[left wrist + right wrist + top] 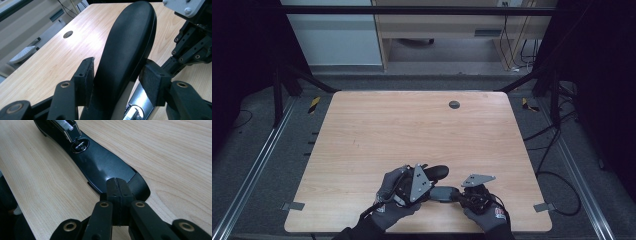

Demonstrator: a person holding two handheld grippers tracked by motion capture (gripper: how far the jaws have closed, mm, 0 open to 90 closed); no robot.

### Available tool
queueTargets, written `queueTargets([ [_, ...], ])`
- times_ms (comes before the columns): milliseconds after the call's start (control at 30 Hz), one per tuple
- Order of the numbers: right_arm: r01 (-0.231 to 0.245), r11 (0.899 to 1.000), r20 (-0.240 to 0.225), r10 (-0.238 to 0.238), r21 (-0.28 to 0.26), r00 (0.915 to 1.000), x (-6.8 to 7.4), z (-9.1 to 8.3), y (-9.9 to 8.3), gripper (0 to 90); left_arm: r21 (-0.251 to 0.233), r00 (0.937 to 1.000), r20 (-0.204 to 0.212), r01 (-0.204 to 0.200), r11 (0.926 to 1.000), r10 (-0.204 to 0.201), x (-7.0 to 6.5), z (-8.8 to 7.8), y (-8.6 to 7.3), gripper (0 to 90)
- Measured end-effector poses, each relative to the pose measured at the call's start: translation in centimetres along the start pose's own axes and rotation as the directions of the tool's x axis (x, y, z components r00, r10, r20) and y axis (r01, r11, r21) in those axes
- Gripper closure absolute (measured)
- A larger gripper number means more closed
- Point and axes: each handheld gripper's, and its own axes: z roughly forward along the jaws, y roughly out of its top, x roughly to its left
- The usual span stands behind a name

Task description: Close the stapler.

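Note:
A black stapler point(439, 173) lies swung open near the table's front edge. My left gripper point(428, 176) is shut on its rounded top arm point(127, 42), one pad on each side, and holds that arm raised off the base. The shiny metal staple channel point(140, 102) shows under the arm. My right gripper point(459, 195) is shut with nothing between its pads. In the right gripper view its tips point(117, 186) rest on the near end of the flat black base point(100, 165), and the channel's hinge end point(66, 128) shows at the top. Gloved hands hold both grippers.
The wooden table point(412, 125) has a round cable hole point(454, 104) at its far middle, also seen from the left gripper point(68, 34). Both hands work close to the front edge. Cables lie on the floor at the right, and a desk stands beyond the table.

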Motion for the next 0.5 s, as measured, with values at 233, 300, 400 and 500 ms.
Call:
queueTargets([
  [233, 0.005, 1.0, 0.0, -0.005, -0.003, 1.0, 0.0, 0.0, 0.0, 90.0, 0.019, 0.9991, 0.013, -0.04, 0.999, 0.04, -0.7, 0.8, -0.1, 45.7],
  [300, -0.002, 1.0, 0.001, 0.002, 0.001, 1.0, 0.0, 0.0, 0.0, 90.0, 0.022, 0.9988, 0.017, -0.047, 0.9986, 0.047, -0.9, 1.0, -0.1, 45.5],
  [400, -0.003, 1.0, -0.001, 0.003, 0.003, 1.0, 0.0, 0.0, 0.0, 90.0, 0.029, 0.9979, 0.021, -0.063, 0.9976, 0.062, -1.1, 1.3, -0.2, 45.2],
  [500, 0.001, 1.0, -0.001, -0.001, 0.001, 1.0, 0.0, 0.0, 0.0, 90.0, 0.038, 0.9968, 0.025, -0.077, 0.9963, 0.076, -1.4, 1.6, -0.2, 44.9],
])
